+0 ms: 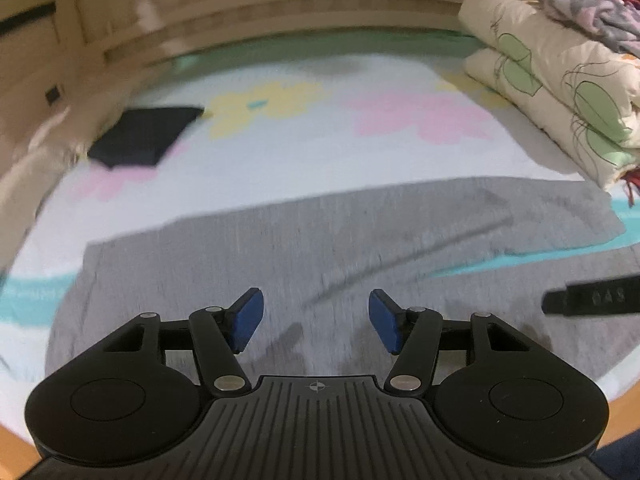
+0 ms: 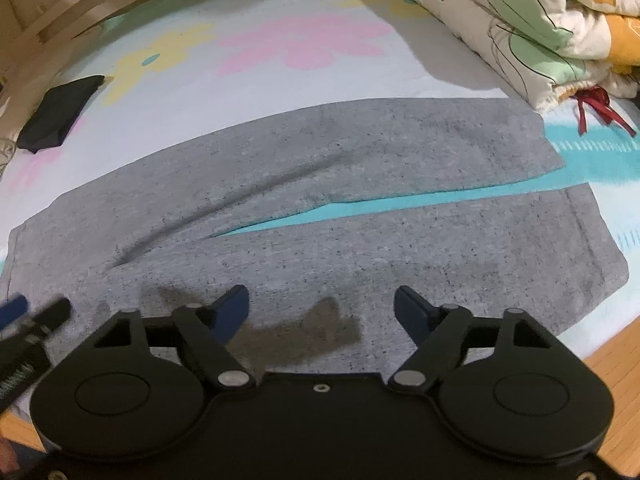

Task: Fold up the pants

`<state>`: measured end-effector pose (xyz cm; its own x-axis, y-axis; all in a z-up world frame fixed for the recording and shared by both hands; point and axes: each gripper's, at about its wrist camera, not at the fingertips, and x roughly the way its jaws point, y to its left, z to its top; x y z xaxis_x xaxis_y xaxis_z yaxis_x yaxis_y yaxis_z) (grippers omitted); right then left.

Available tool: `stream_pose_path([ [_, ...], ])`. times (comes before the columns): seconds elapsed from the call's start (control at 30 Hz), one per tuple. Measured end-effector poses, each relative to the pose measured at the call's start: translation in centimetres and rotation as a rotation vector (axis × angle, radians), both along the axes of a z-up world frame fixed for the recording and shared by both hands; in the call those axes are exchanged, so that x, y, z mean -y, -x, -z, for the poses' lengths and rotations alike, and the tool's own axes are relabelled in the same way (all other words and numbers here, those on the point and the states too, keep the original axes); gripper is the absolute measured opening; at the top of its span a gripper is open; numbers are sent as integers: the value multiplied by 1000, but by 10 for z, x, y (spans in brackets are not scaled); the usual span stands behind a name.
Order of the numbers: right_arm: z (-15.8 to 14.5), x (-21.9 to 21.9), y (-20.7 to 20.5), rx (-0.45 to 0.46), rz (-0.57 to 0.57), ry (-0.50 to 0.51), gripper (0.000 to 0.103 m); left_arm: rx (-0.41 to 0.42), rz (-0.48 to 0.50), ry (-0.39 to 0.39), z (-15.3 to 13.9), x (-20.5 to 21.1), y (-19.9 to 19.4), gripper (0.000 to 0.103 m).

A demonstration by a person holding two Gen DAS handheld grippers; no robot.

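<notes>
Grey pants (image 2: 360, 168) lie spread flat on the bed, waist at the left, the two legs running right with a strip of turquoise sheet showing between them. In the left wrist view the same grey pants (image 1: 360, 240) fill the foreground. My left gripper (image 1: 316, 318) hovers over the cloth near the waist, jaws apart, nothing between its blue pads (image 1: 248, 320). My right gripper (image 2: 322, 312) hangs above the near leg, jaws wide, also empty. The right gripper's finger (image 1: 592, 300) enters the left view at its right edge; the left gripper's tip (image 2: 36, 316) shows at the lower left of the right view.
The bed sheet (image 2: 280, 80) is pale with pink and yellow flowers. A folded dark garment (image 2: 56, 112) lies at the far left. Folded quilts (image 2: 520, 20) are stacked at the right, with a red ribbon (image 2: 596, 108) below them. A wooden bed frame (image 1: 260, 12) runs behind; wooden floor (image 2: 616, 372) lies at the near right.
</notes>
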<state>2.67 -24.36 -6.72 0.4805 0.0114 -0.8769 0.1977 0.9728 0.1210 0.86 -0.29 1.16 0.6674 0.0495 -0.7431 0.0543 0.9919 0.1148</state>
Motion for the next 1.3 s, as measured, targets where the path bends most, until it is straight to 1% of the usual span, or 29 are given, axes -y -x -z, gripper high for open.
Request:
stream_pose_path([
  [0.1,2,9,-1,-15,40,-41,74,-8,3,-1,2,1,-23,57],
  [0.17,4,17,-4,-29,67,-54,74,-23,9,7,8,1,-40,57],
  [0.3,-1,39,-13,-35,138,-71,74,-55,36,-22,24,6,-70,57],
  [0.37,-5,52,-26,-44,179,-72,74,-70,48,-29,34,9,-84,57],
  [0.43,-10,65,-49,-47,225,-61,74,-95,53,-26,47,8,-96,57],
  [0.53,-10,84,-86,-39,317,-90,74,-151,18,-17,67,3,-111,57],
  [0.6,-3,93,-111,-57,346,-130,72,-201,6,-4,82,-1,-120,56],
  [0.63,1,95,-125,-67,362,-145,71,-234,7,-10,90,-2,-123,56],
  [0.73,16,98,-165,-72,415,-146,70,-300,9,-18,110,-8,-128,56],
  [0.83,32,97,-197,-74,448,-128,71,-303,-4,24,114,-16,-127,57],
  [0.9,45,98,-216,-88,477,-129,72,-309,1,30,114,-18,-127,57],
  [1.03,70,101,-239,-155,549,-149,72,-287,19,-4,114,-13,-122,57],
  [1.13,85,105,-242,-218,607,-167,71,-277,25,-24,114,-5,-126,57],
  [1.17,86,105,-239,-218,617,-153,68,-279,21,-19,114,-5,-126,57],
  [1.2,85,103,-238,-223,618,-132,58,-280,15,-11,114,-5,-127,57],
  [1.23,84,102,-235,-243,611,-95,44,-282,11,-4,114,-6,-126,57],
  [1.27,83,101,-233,-252,599,-74,37,-284,8,2,113,-8,-127,57],
  [1.3,82,101,-229,-253,577,-67,20,-285,4,9,112,-9,-127,56],
])
